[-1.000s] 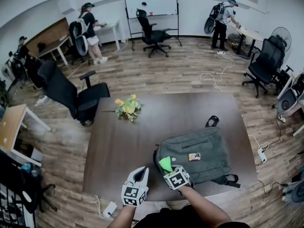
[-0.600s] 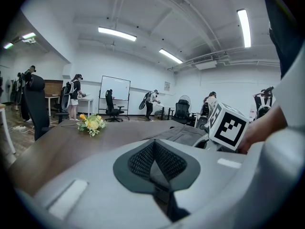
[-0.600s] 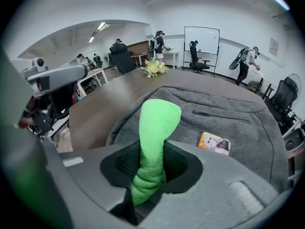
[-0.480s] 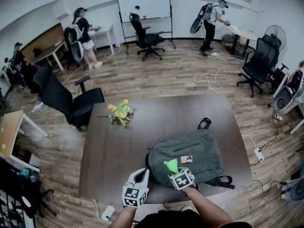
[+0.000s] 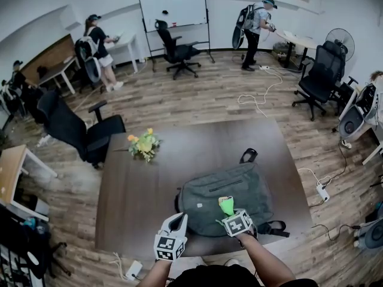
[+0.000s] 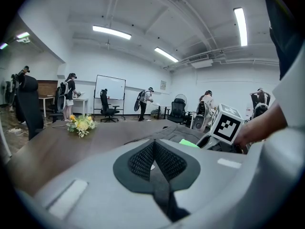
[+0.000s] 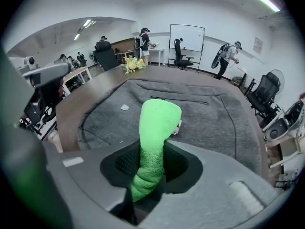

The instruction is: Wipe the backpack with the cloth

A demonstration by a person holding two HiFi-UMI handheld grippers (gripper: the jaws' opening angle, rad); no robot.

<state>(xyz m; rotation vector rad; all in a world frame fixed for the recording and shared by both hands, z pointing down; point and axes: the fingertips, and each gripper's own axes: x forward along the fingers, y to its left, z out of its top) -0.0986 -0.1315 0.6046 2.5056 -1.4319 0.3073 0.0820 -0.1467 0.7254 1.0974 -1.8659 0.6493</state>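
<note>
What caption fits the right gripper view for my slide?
Right claw shut on a green cloth, gray backpack lying flat on the table beyond.

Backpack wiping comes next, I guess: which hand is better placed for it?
The right, probably. The right tongs grip the green cloth just above the grey backpack; the left tongs are shut on nothing.

Head view: way up, fisheye, aimed steeply down on dark brown wooden table [image 5: 137,190], left hand-held gripper [image 5: 175,221] and right hand-held gripper [image 5: 228,214] at bottom edge.
Left gripper view: low by near table edge, facing across tabletop toward white wheeled whiteboard [image 6: 110,92].
Right gripper view: tight over grey fabric backpack [image 7: 214,113], bright green fluffy cloth [image 7: 155,132] right at lens, facing same far wall.
All three share backpack, yellow flower bunch [image 5: 142,143], whiteboard.
</note>
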